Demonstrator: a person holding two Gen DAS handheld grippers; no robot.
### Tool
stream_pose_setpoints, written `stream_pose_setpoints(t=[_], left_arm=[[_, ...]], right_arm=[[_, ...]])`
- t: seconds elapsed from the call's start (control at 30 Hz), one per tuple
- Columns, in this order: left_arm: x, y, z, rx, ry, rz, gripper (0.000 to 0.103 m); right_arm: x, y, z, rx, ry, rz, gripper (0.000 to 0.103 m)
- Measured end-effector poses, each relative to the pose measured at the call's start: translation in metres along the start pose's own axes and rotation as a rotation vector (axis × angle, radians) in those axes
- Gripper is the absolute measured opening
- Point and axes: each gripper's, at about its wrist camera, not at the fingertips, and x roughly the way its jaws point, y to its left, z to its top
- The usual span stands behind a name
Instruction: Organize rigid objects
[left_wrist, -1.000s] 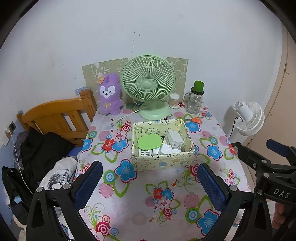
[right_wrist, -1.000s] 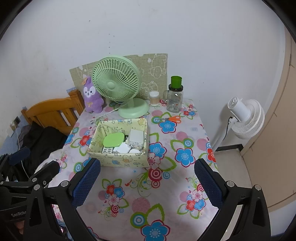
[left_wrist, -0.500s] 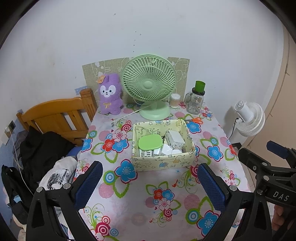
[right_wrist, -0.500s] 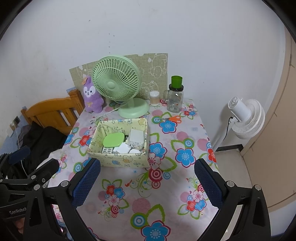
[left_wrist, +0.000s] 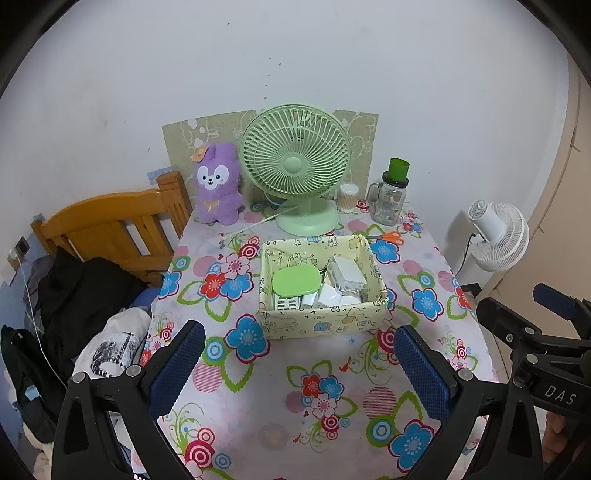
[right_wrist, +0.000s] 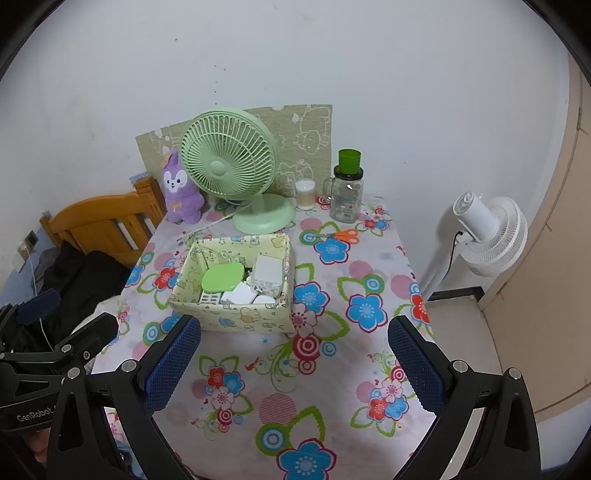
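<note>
Left gripper (left_wrist: 297, 363): your jaws stand wide apart, nothing between them, held above the near part of the table (left_wrist: 258, 424).

Right gripper (right_wrist: 291, 360): likewise spread and empty, over the near right part of the floral cloth; you see its body at the right edge of the left view.

Storage box (left_wrist: 319, 325): pale yellow printed fabric or card, mid-table, just beyond both grippers. Walls probably soft; judge them poor for clamping, likely to buckle.

Green lid (left_wrist: 296, 281): flat, rounded, smooth plastic, lying on top of the box's left side. Likely light and slippery; take it by the edge, across its thin dimension.

White blocks (left_wrist: 347, 275): several small white boxy items, possibly chargers, packed in the right side. Stiff, light by appearance; grip across opposing flat faces. One looks bagged in clear plastic, so expect slip.

Scissors (right_wrist: 338, 235): orange handles, flat on the cloth behind the box, apart from it. Rigid; take at the handles.

Glass jar (right_wrist: 346, 199): green top, back right. Fragile, smooth; hold low on the body.

Background: green fan (left_wrist: 295, 166), purple plush (left_wrist: 218, 184).
</note>
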Motion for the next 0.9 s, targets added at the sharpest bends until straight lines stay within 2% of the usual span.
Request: stream_pose_setpoints(t=[0.9], left_arm=[[0.0032,-0.0001,0.0007,-0.001,0.006,0.030,0.103]], right_arm=[[0.0015,0.0003,0.0002,-0.017,0.003,0.006,0.102]])
